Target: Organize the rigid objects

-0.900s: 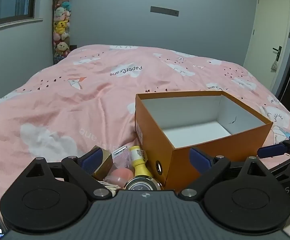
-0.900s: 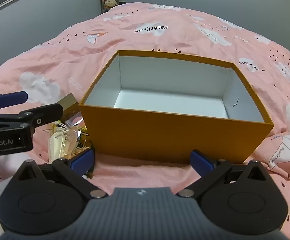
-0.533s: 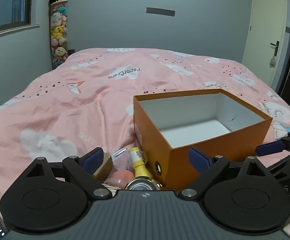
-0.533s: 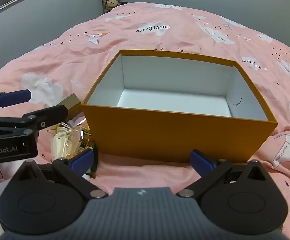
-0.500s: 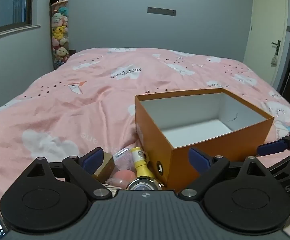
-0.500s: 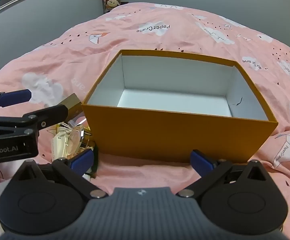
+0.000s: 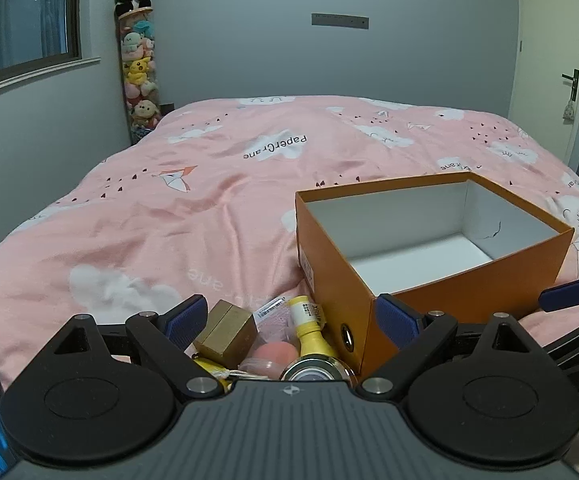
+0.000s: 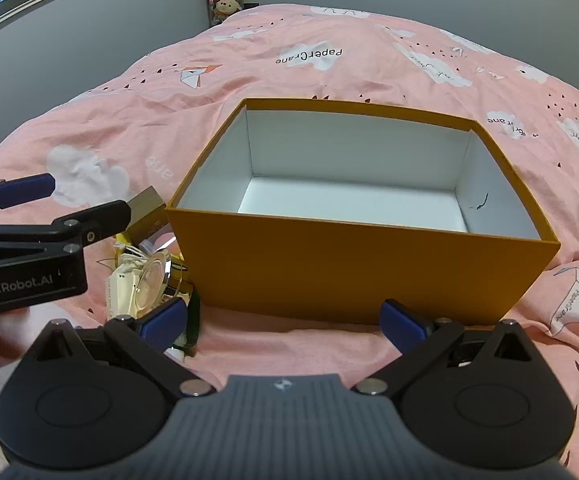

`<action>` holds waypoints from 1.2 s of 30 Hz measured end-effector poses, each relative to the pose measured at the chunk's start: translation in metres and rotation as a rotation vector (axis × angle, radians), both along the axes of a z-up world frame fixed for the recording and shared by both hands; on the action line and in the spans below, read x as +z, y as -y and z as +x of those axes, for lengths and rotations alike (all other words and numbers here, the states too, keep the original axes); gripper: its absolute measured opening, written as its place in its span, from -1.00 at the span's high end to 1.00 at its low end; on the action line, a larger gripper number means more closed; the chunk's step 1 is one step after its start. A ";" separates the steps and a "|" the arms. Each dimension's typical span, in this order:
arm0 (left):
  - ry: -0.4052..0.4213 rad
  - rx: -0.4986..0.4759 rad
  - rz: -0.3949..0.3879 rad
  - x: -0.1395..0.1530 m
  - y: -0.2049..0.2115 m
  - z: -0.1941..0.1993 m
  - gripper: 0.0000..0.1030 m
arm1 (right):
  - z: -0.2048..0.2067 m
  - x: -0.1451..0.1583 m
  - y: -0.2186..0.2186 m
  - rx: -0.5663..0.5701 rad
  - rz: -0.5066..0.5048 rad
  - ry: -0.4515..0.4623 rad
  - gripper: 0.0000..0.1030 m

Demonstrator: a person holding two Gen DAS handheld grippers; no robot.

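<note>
Roughly: two tools, left tool [image 7: 291, 318] and right tool [image 8: 283, 320], spread; one orange box [image 8: 353, 256].

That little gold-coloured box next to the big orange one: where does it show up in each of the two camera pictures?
Left wrist view: the gold box sits low and left of centre, just inside the left gripper's left fingertip.
Right wrist view: the gold box is at middle left, partly hidden behind a finger of the left gripper.
Shared landmark: the open orange box, immediately right of the gold box in both.
</note>
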State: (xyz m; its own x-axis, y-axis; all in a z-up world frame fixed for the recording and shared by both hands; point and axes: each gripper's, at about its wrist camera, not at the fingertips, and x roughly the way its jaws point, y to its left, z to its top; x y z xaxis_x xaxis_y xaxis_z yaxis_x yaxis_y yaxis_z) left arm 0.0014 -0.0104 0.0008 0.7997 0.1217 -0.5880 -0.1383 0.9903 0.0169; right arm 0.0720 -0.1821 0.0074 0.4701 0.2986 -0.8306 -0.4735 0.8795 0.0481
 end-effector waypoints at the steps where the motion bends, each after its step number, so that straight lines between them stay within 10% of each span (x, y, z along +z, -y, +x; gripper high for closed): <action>1: -0.001 -0.004 -0.002 0.000 0.000 0.000 -1.00 | 0.000 0.000 0.000 0.001 -0.001 0.000 -0.95; 36: -0.041 -0.036 0.012 -0.002 0.005 0.003 -1.00 | 0.003 -0.003 0.002 -0.024 -0.001 -0.023 -0.95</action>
State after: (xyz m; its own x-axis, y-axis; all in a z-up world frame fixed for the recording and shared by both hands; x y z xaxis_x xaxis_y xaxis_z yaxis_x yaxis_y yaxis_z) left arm 0.0041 -0.0155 -0.0008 0.7789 0.1001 -0.6191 -0.1012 0.9943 0.0335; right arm 0.0749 -0.1843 0.0042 0.4579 0.2861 -0.8417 -0.4508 0.8908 0.0575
